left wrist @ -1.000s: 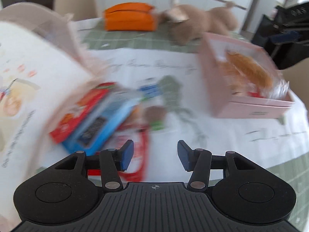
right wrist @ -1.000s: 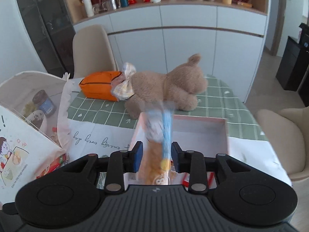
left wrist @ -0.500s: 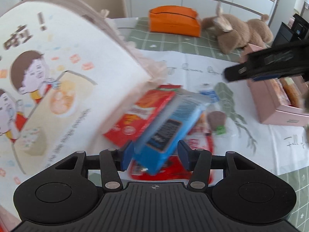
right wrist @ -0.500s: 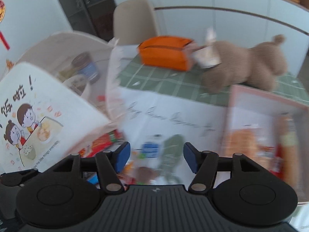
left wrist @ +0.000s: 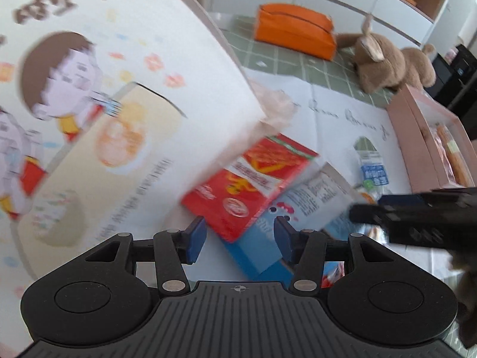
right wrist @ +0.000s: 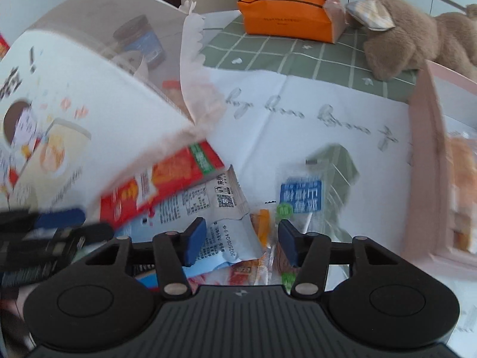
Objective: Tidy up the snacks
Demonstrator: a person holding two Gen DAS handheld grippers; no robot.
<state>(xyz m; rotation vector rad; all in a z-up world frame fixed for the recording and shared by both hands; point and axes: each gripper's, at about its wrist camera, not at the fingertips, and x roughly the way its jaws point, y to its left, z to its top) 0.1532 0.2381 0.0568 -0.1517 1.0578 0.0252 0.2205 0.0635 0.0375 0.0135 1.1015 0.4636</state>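
My left gripper (left wrist: 240,240) hung over the snack pile with its fingers spread, pinching nothing; the corner of a red snack box (left wrist: 252,189) and the blue packet (left wrist: 262,250) beneath it lay between the pads without touching them. The red box bore white and yellow print too blurred to read. My right gripper (right wrist: 242,243) had just been narrowing its fingers, yet they stood apart and held nothing; the tail of a white and blue wrapper (right wrist: 214,226), printed with a QR code and the date 2025/09/24, lay between them, with an orange-edged clear packet (right wrist: 263,232) just beside the right pad. Past it lay a clear packet with a blue label (right wrist: 301,195) in white characters I could not make out.

A big white bag with a cartoon child and a bowl (left wrist: 89,119) leaned over the pile from the bench's left side. The pink tray (right wrist: 429,161) sat at the right edge with orange snacks (right wrist: 463,173) inside, well apart from both pairs of fingers. At the far edge lay an orange pouch (right wrist: 290,13) and a brown plush bear (right wrist: 417,34) with a bow. Looping script crossed the white paper (right wrist: 298,113), unreadable.
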